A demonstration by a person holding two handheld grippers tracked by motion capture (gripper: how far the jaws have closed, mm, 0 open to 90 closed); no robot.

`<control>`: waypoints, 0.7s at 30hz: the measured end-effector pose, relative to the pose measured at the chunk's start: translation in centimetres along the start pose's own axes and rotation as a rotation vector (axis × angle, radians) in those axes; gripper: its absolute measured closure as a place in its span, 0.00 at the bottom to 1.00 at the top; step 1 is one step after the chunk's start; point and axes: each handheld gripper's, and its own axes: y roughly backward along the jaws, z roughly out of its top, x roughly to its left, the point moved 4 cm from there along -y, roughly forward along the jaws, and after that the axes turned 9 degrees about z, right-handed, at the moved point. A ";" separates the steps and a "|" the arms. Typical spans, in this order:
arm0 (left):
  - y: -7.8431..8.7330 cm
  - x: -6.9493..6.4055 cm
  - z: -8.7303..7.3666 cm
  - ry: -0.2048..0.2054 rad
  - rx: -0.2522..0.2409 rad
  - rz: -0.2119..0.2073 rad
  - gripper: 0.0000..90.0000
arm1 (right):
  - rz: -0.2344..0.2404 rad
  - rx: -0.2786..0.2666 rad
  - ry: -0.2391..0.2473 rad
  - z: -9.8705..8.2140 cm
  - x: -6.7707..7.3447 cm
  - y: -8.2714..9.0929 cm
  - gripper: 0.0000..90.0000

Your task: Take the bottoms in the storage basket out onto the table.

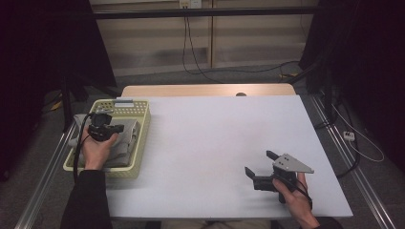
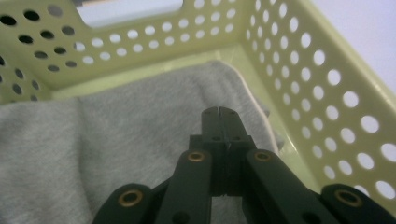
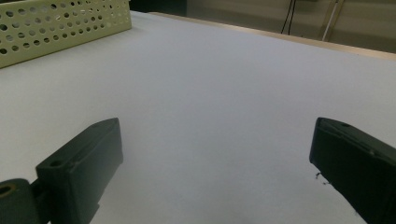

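Hovering over grey cloth (image 2: pixel 116 135) in yellow basket (image 2: pixel 327 93), left gripper (image 2: pixel 218 112) jaws pressed together, gripping nothing visible; spread before pinching a fold. Right gripper (image 1: pixel 260 168) wide apart, empty.

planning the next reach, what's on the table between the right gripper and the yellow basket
Nothing: in the high view the white table top is bare between the right gripper and the yellow basket; the right gripper view agrees.

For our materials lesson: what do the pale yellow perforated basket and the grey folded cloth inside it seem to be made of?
Pale yellow perforated basket: probably moulded plastic, smooth, slightly glossy, with even round holes. Grey folded cloth: soft knitted fabric, perhaps cotton jersey or fleece; matte, heathered, finely fuzzy surface.
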 end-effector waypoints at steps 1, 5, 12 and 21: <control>-0.1 0.0 0.0 -0.003 0.005 0.003 1.00 | -0.001 0.000 0.000 0.0 0.0 0.0 0.03; -0.2 0.1 -0.1 -0.010 0.007 -0.008 1.00 | 0.001 0.000 0.001 0.0 0.0 0.0 0.03; -1.0 0.1 -0.4 -0.038 0.064 0.032 1.00 | 0.001 0.001 0.001 0.0 0.0 0.0 0.03; -2.4 1.3 -0.7 -0.015 0.137 0.075 1.00 | -0.004 0.002 -0.006 0.0 -0.1 -0.1 0.03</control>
